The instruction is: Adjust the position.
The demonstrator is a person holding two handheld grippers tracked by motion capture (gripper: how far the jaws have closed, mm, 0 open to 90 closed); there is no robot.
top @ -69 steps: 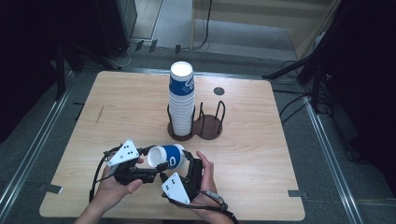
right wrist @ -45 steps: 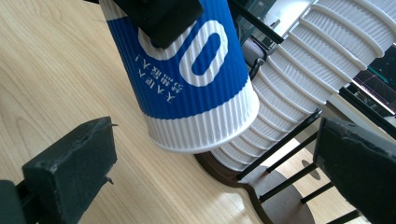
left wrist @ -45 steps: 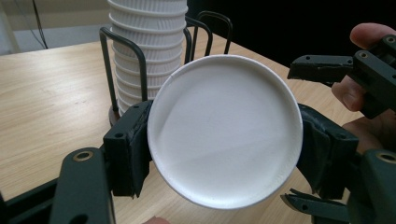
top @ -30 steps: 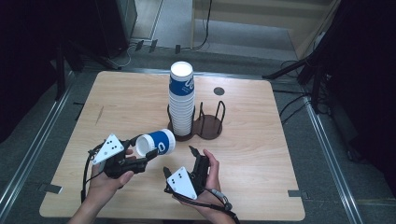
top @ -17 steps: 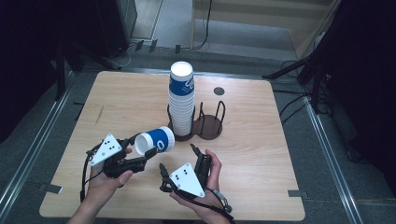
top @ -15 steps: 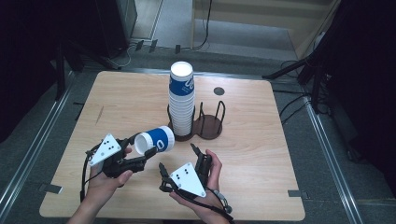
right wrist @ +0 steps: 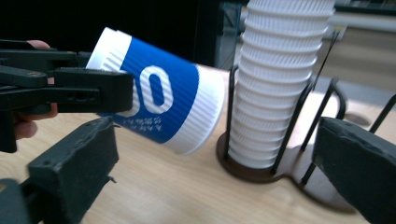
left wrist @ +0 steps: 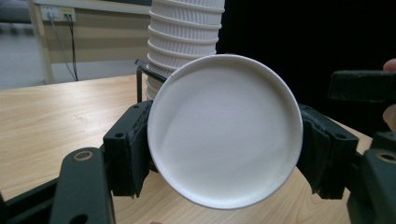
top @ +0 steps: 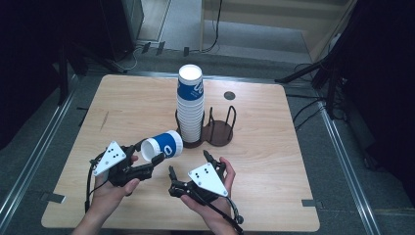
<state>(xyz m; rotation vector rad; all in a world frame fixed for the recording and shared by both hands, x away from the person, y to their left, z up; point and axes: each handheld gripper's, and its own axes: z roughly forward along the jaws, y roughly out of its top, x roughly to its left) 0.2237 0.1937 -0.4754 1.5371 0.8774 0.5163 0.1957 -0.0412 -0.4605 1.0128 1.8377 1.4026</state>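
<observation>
between the two grippers, above the near half of the table: one blue-and-white paper cup, held on its side off the wood. clamped by the left gripper across the rim end, one jaw on each side of the mouth, as seen in the left gripper view where the open mouth faces straight back at the camera. long axis roughly level, slightly tilted, running from the left hand away toward the cup holder, closed base leading and pointing at the foot of the tall cup stack. base near the holder's wire posts but not touching them, judging from the right gripper view, where the cup hangs just clear of the stack.

right gripper just beside and nearer the person, jaws wide apart with nothing between them, aimed toward cup and holder. nearer to the cup's free base end than anything else, so probably placed to take the cup by its body; approach from the side across the axis, clear of the left jaws already on the rim.
</observation>
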